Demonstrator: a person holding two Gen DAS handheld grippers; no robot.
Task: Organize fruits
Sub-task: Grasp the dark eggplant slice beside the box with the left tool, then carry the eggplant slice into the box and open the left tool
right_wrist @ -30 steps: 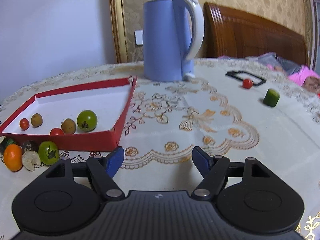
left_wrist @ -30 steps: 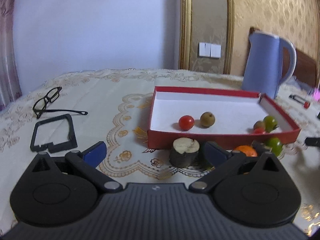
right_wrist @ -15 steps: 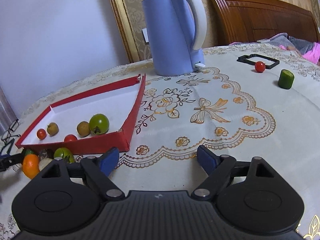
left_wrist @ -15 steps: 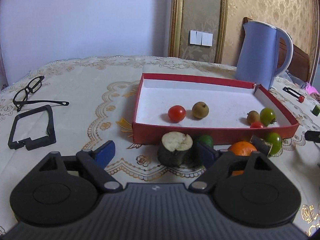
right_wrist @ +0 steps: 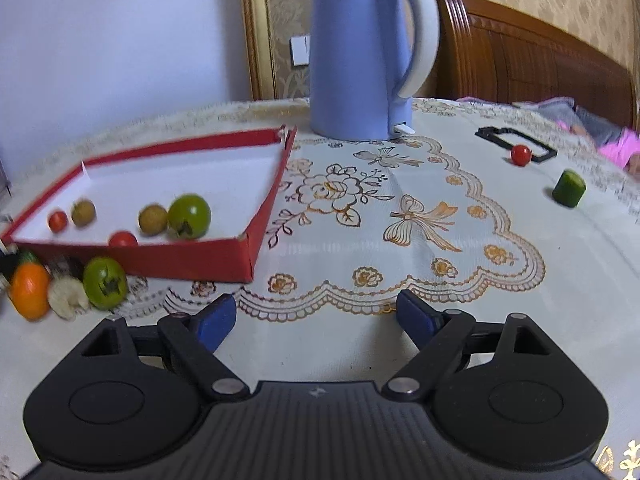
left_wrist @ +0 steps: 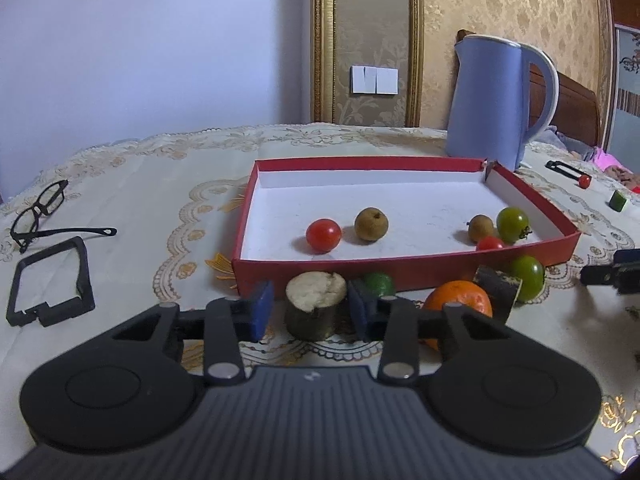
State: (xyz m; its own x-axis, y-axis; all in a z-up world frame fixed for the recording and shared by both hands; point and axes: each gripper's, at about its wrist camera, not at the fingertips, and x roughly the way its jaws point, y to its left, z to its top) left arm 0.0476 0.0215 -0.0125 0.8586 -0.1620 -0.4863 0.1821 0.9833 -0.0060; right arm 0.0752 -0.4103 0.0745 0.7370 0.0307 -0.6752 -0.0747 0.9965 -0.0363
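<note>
1. While its jaws are closing, the left gripper (left_wrist: 307, 310) brackets the cut stump piece (left_wrist: 316, 305) before the red tray (left_wrist: 404, 271); the pads are not visibly pressing.
2. The right gripper (right_wrist: 316, 318) is opening over bare tablecloth (right_wrist: 400, 240).

Left tongs (left_wrist: 310, 312) closing, right tongs (right_wrist: 316, 320) opening

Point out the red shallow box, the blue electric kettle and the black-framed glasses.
red shallow box (left_wrist: 400, 270): left wrist view, its near outer wall.
blue electric kettle (right_wrist: 356, 60): right wrist view, middle of its body.
black-framed glasses (left_wrist: 38, 210): left wrist view, the bridge between the lenses.
</note>
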